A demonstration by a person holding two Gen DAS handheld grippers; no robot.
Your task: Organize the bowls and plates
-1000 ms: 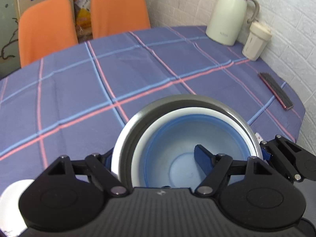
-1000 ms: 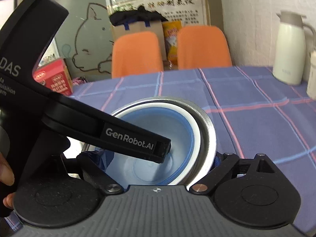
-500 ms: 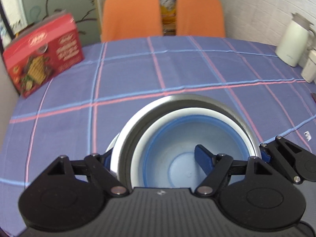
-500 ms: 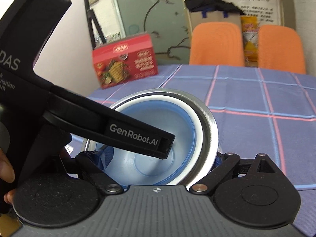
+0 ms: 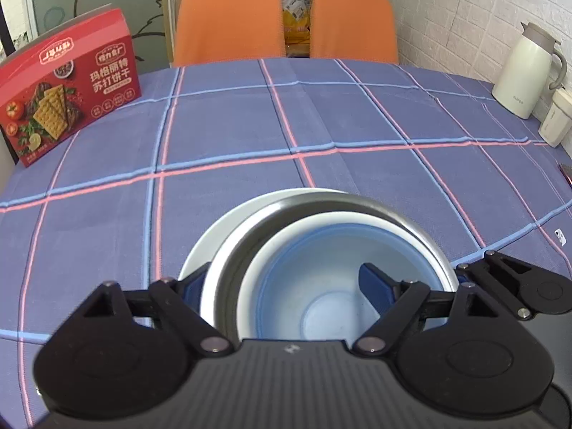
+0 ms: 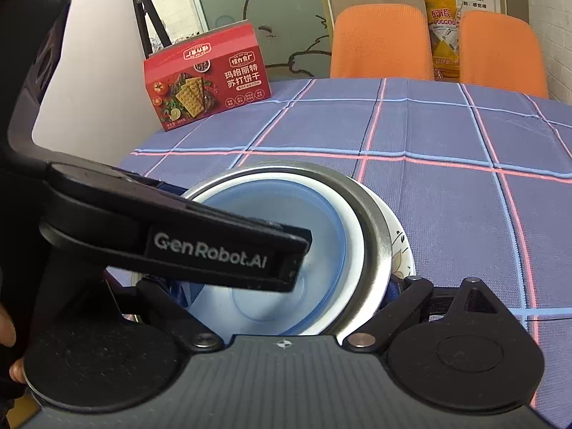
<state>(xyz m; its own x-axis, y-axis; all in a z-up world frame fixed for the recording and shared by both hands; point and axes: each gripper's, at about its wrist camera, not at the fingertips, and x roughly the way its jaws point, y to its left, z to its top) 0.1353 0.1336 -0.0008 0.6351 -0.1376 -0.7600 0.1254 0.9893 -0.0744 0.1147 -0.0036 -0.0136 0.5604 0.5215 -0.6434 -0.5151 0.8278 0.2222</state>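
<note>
Black ribbed gripper bodies (image 5: 286, 386) — silver pivot screws, blue fingers (image 5: 375, 286), white "GenRobot.AI" lettering.

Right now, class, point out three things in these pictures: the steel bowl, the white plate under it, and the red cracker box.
steel bowl (image 5: 375, 203), left wrist view, on its far metal rim.
white plate (image 5: 214, 236), left wrist view, on the bare rim left of the bowl.
red cracker box (image 6: 211, 82), right wrist view, on its printed front face.
</note>
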